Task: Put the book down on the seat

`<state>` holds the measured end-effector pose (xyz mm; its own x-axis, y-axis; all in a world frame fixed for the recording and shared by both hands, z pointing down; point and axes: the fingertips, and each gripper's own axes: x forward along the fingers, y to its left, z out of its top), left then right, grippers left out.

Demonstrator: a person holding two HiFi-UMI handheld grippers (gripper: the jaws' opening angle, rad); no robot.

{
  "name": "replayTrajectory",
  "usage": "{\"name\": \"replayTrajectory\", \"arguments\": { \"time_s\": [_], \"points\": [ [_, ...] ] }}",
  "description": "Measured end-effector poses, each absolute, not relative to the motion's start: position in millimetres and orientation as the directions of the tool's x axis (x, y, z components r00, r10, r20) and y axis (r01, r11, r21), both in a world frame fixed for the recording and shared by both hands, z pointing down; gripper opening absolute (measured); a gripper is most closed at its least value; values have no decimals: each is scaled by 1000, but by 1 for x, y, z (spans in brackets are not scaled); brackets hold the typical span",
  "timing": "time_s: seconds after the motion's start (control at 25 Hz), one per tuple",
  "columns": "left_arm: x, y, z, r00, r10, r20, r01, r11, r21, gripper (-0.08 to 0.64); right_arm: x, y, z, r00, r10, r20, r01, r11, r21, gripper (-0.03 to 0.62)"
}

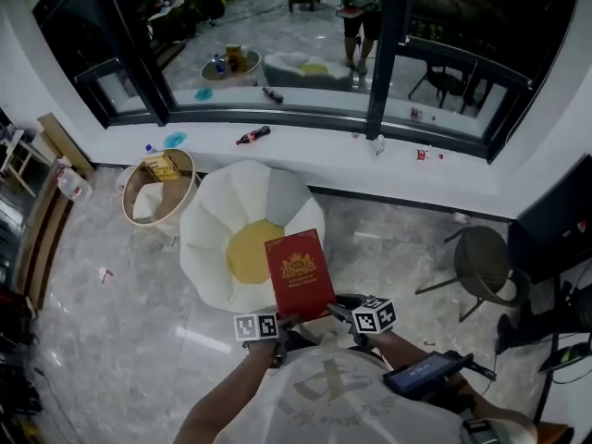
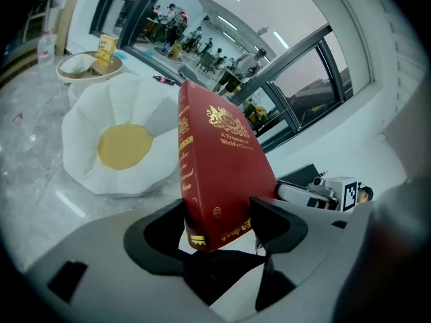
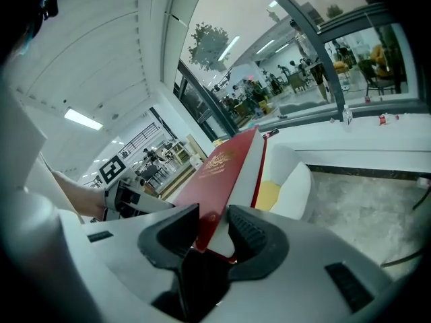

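Above the near rim of the seat [image 1: 208,239], a white petal-shaped floor chair with a yellow middle, a red book [image 1: 300,274] is held in the air by both grippers. Left gripper [image 2: 219,224] has its jaws clamped on the book's bottom corner at the spine, where the gold lettering runs. Right gripper [image 3: 212,231] has its jaws pinched on the same bottom end, at the opposite corner (its own view shows the white page edges against one jaw). The book stands steeply on end, gold crest facing the person. Its long axis points up and away from the person, toward the window. It touches nothing but the jaws. The seat lies below and ahead of the grippers, slightly to the left, so the left gripper is the nearer of the two to the yellow middle. Judging from this, setting the book down calls for moving it forward and a little left, then tipping its top end down so it lands flat across the cushion, not on the floor in front.
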<state>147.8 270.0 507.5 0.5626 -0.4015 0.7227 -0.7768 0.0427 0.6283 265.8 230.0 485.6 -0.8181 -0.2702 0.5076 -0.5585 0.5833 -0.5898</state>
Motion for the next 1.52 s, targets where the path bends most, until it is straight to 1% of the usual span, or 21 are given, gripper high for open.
{"name": "replayTrajectory", "arguments": {
  "time_s": [0.36,0.64,0.8,1.0,1.32,1.52],
  "points": [
    [169,229,509,603,-362,711,-767,-17,641,314,289,199,483,-799,-336,499,-595,559,-577,146],
    [179,185,526,632,-335,699,-747,-24,664,314,299,159,499,-774,-334,538,-627,525,-575,146],
    [169,155,530,640,-333,693,-736,-6,677,313,289,125,503,-772,-308,556,-624,532,-572,146],
    [147,108,530,630,-360,688,-736,7,677,310,266,74,504,-776,-283,563,-611,556,-563,146],
    [119,55,523,625,-398,671,-732,-2,681,310,238,21,497,-776,-287,562,-609,576,-546,146],
    [96,40,524,625,-410,664,-734,-18,679,310,217,2,500,-767,-280,578,-612,591,-526,146]
  ]
}}
